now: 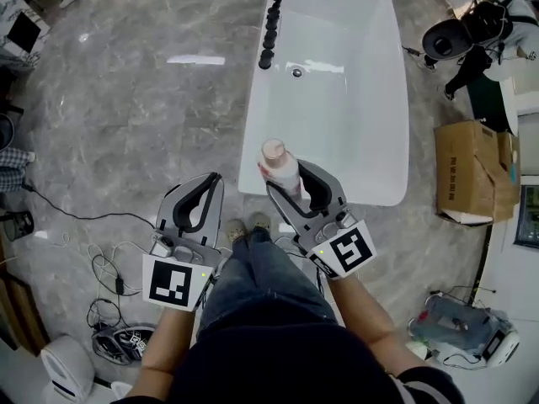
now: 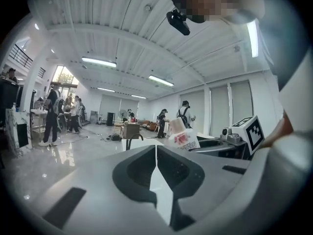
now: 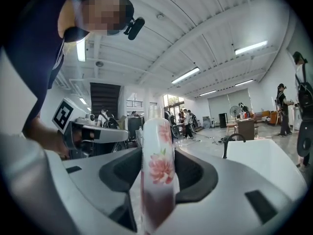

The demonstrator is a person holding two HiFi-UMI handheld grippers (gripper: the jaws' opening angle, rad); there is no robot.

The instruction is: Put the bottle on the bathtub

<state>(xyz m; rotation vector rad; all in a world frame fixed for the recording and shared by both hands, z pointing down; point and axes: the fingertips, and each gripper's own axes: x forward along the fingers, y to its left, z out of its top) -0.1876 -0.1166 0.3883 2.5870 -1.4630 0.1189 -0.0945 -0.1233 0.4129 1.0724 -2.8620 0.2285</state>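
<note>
A white bottle with a pink flower print (image 3: 157, 170) stands upright between the jaws of my right gripper (image 3: 157, 190), which is shut on it. In the head view the bottle (image 1: 280, 166), with its pale pink cap, hangs just over the near rim of the white bathtub (image 1: 370, 141), held by the right gripper (image 1: 295, 185). My left gripper (image 1: 210, 194) is to the left over the grey floor, jaws shut with nothing between them; its own view shows the left gripper (image 2: 156, 153) and the bottle (image 2: 182, 136) off to the right.
A black tap (image 1: 274, 15) stands at the tub's far left rim. A cardboard box (image 1: 473, 171) lies right of the tub. Cables (image 1: 101, 268) and a device (image 1: 459, 326) lie on the floor near my feet. People (image 2: 58, 112) stand far off in the hall.
</note>
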